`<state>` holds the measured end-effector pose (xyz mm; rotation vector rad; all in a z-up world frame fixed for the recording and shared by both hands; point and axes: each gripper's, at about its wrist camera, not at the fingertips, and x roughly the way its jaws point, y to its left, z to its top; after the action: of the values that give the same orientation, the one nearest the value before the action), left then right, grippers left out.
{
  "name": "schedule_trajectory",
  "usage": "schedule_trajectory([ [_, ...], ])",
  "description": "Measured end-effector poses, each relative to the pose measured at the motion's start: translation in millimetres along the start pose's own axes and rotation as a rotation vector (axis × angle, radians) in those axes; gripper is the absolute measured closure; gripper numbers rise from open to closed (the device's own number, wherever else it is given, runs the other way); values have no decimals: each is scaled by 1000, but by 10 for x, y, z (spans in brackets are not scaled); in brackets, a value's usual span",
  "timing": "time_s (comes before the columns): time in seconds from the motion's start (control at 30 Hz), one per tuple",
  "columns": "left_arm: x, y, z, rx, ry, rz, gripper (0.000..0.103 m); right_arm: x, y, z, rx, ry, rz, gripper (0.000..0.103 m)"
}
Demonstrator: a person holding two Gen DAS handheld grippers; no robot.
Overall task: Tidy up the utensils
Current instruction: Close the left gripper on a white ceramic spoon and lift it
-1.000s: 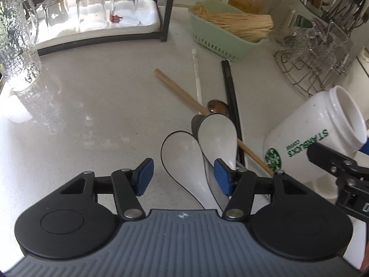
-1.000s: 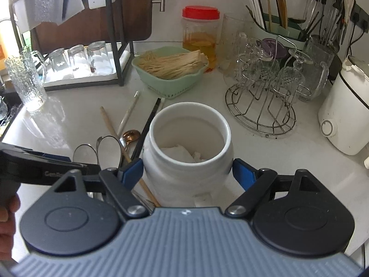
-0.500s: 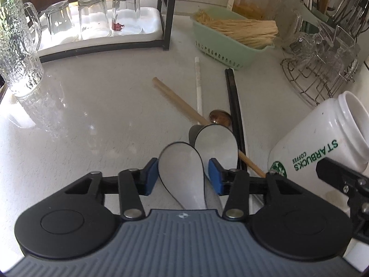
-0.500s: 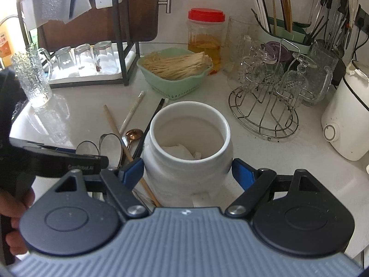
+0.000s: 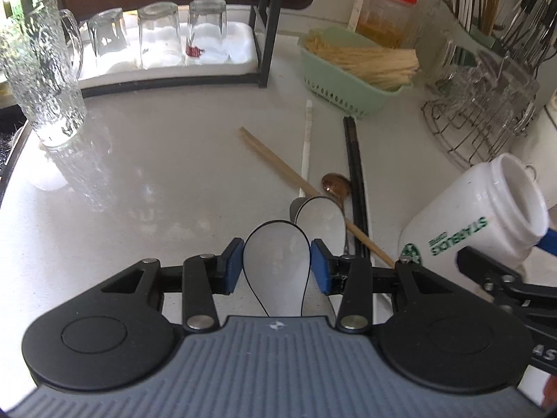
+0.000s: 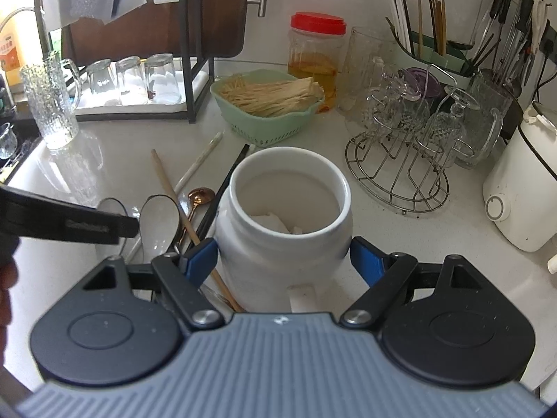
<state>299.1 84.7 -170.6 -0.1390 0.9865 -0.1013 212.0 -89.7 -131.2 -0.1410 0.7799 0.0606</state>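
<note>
Spoons lie low and centre on the bench [image 5: 139, 160]: the left tool [image 5: 276, 267] pinches a white spoon [image 5: 276, 264] by its bowl, blue pads on both edges. A second white spoon [image 5: 322, 223] sits just right of it. Right tool [image 6: 283, 256] clamps the white jar [image 6: 283, 230], tilted it seems, lower centre; chopsticks [image 5: 355, 174] lie beside.

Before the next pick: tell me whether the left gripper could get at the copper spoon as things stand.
Probably not right away: the left gripper has its jaws around a white soup spoon, and a second white spoon partly covers the copper spoon.
</note>
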Motion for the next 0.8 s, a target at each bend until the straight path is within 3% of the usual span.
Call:
schedule_trajectory([
  [0.4,-426,-90,147,26,-60,-68,56,-22,8,-42,-3,-27,3,18],
  [0.8,-559,-150,162,86,-74,-126,56,12,65,-45,5,-59,-10,18],
])
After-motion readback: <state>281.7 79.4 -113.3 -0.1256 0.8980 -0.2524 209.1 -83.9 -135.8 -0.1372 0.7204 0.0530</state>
